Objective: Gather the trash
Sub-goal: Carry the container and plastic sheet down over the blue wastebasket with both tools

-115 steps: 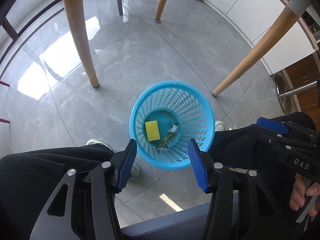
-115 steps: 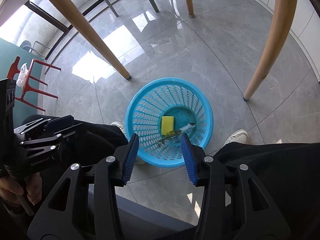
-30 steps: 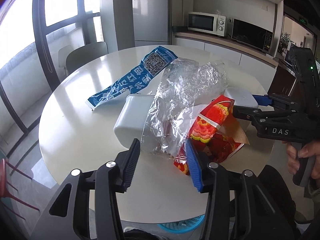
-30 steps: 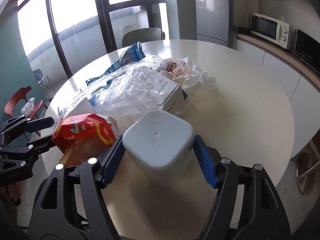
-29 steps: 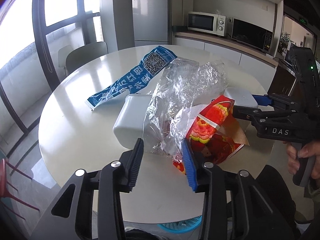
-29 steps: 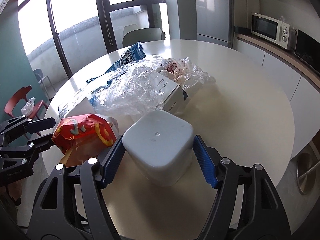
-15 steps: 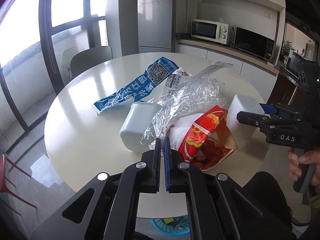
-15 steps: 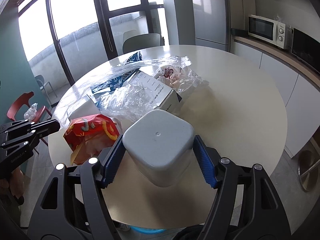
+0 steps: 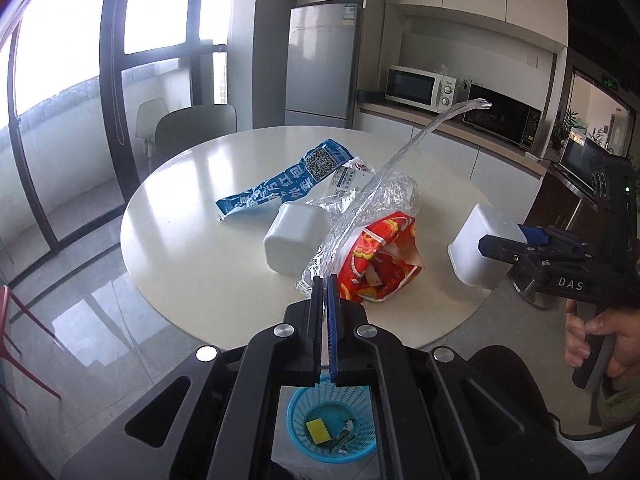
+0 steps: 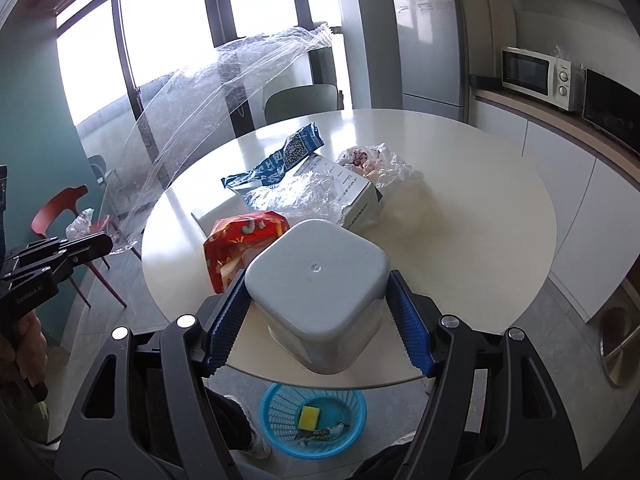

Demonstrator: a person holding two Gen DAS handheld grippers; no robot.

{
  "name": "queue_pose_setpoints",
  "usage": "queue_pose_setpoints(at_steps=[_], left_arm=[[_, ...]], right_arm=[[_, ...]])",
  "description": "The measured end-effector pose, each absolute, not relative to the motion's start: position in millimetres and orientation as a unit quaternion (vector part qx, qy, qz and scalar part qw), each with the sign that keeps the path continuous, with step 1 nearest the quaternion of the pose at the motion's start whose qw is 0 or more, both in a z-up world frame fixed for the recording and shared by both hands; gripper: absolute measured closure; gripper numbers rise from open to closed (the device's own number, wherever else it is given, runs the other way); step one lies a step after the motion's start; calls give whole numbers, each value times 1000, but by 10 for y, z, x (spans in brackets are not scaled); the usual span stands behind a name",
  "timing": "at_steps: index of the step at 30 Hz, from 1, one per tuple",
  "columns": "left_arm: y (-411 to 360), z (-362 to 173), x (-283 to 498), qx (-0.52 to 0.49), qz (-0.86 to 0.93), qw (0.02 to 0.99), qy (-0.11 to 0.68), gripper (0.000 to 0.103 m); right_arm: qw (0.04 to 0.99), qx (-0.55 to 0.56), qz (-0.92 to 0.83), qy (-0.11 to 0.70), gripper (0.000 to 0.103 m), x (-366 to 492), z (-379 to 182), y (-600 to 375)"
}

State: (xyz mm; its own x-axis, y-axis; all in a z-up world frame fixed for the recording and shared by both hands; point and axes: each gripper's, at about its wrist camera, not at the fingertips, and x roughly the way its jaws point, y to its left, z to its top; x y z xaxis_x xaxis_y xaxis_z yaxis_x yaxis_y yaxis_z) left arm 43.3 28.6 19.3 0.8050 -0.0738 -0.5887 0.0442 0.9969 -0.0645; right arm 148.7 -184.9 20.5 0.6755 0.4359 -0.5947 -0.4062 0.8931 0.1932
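- Your left gripper (image 9: 325,280) has its fingers pressed together on the edge of the clear plastic film (image 9: 362,204), and the sheet streams up and away from the pinch over the round table (image 9: 192,248)
- From the right wrist view that same film (image 10: 208,92) billows wide in front of the windows, its lower end at your left gripper (image 10: 106,245)
- Your right gripper (image 10: 316,312) holds a white plastic tub (image 10: 316,276) bottom-up, the blue pads clamped on its two sides, out past the near table edge
- In the left wrist view you see that tub (image 9: 482,250) in your right gripper (image 9: 512,246), with your right hand (image 9: 600,340) on the handle
- On the table: a second white tub (image 9: 294,238) upside down, the red paper bag (image 9: 380,264) just beside it, a blue wrapper (image 9: 288,184) further back, a white carton (image 10: 348,192) and a crumpled white bag (image 10: 380,164)
- The blue basket (image 10: 314,426) stands on the floor below both grippers, a yellow sponge (image 10: 309,416) and scraps inside
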Motion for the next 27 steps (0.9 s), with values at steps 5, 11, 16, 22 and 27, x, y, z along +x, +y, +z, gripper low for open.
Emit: queue_pose_setpoints(at_steps=[5,11,16,22,27], left_arm=[[236,158,117,-17,-35,946,320,102],[177,29,-129,-14,-43,938,344,102],[144,-166,-223,-18,-50,927,371,102],[126,-506,-207,-23,-69,906,416,102],[94,-802,-162,-15,-67,890,451,102]], right_arm=[[915,16,237,327,38,1240,274,-1891],[909,34,246,336,38,937,219,-1966],[905,27,234,354,38,751,54,-2039],[897,25,215,386,38,677,-232,-2115],[890,15,204,408,38,650,-465,-2108]])
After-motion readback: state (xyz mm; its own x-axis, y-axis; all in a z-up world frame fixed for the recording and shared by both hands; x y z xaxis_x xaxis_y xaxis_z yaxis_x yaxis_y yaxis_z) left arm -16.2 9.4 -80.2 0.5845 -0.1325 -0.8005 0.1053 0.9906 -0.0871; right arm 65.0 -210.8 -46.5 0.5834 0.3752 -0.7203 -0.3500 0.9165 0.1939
